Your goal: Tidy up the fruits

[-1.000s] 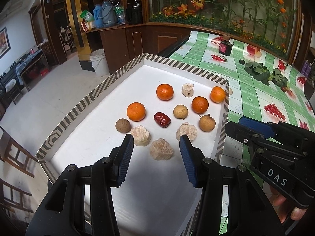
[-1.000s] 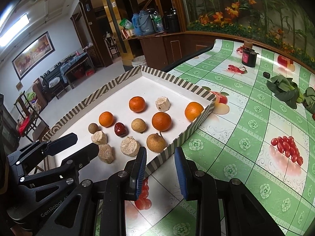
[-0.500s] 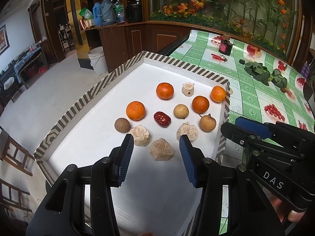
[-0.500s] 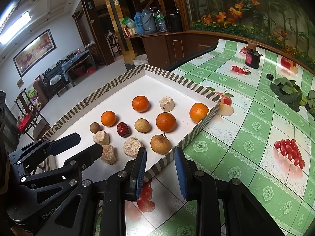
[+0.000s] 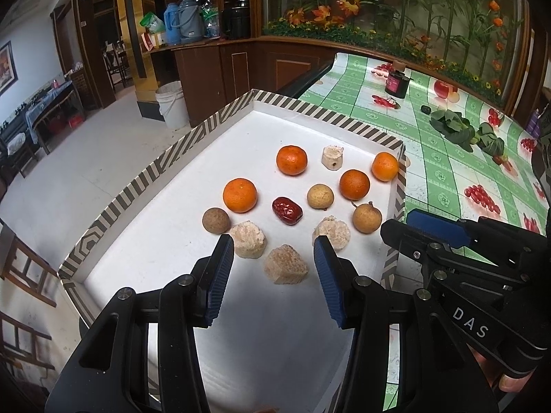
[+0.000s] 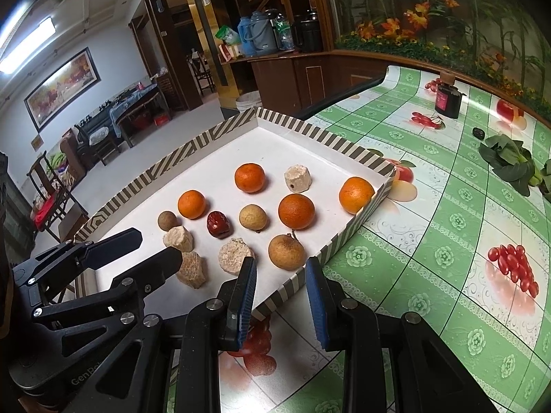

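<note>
A white tray with a striped rim [image 5: 165,161] [image 6: 347,148] holds several oranges [image 5: 240,195] [image 6: 296,206], a red date [image 5: 287,210] [image 6: 217,224], brown longans [image 5: 367,218] [image 6: 286,252] and several beige rough lumps [image 5: 286,264] [image 6: 236,255]. My left gripper [image 5: 273,251] is open and empty, low over the tray, its fingers either side of the nearest beige lump. My right gripper [image 6: 280,270] is open and empty, over the tray's near right rim, just short of a longan. Each gripper shows in the other's view [image 5: 447,241] [image 6: 113,251].
The tray sits on a table with a green checked fruit-print cloth [image 6: 447,223]. A dark jar [image 6: 447,98] and leafy greens [image 6: 509,161] lie at the far right. A white bucket [image 5: 170,103] stands on the floor beyond the tray.
Both grippers have moved only slightly. The right gripper has edged closer to the tray's rim and the longan. Nothing was picked up.
</note>
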`<state>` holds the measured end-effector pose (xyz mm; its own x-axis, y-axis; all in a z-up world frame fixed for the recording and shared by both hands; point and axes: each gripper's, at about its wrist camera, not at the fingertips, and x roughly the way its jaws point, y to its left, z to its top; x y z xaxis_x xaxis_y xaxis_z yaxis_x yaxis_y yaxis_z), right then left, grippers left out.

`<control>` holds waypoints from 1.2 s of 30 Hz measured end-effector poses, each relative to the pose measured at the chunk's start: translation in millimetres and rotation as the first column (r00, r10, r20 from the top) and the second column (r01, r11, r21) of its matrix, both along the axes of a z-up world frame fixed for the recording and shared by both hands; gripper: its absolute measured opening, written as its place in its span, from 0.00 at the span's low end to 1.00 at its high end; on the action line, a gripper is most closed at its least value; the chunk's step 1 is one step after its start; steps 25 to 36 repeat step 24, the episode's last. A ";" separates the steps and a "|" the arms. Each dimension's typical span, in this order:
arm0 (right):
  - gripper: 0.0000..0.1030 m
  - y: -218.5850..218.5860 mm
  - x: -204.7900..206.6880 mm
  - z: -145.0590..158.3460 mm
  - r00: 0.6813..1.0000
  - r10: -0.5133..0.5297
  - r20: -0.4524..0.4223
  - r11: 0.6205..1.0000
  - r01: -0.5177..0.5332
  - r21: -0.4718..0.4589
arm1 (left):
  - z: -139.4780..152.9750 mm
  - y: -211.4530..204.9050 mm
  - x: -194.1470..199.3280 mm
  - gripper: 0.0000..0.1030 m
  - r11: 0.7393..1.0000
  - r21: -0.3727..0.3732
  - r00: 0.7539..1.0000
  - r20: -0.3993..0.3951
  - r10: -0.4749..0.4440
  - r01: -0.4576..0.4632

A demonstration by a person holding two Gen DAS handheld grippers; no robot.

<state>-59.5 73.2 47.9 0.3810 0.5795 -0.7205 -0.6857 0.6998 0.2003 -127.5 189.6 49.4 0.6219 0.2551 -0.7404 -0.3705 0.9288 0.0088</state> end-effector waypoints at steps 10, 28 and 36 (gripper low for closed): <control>0.27 3.1 -0.6 -1.4 1.000 0.002 0.002 1.000 -0.002 -0.007 | -1.4 2.7 -0.9 0.47 1.000 -0.004 1.000 0.001 0.005 -0.005; 0.27 -13.1 2.1 4.0 1.000 -0.027 0.007 1.000 0.027 0.016 | 13.1 -15.6 1.9 0.47 0.999 0.020 0.998 0.052 -0.030 0.029; 0.27 -13.1 2.1 4.0 1.000 -0.027 0.007 1.000 0.027 0.016 | 13.1 -15.6 1.9 0.47 0.999 0.020 0.998 0.052 -0.030 0.029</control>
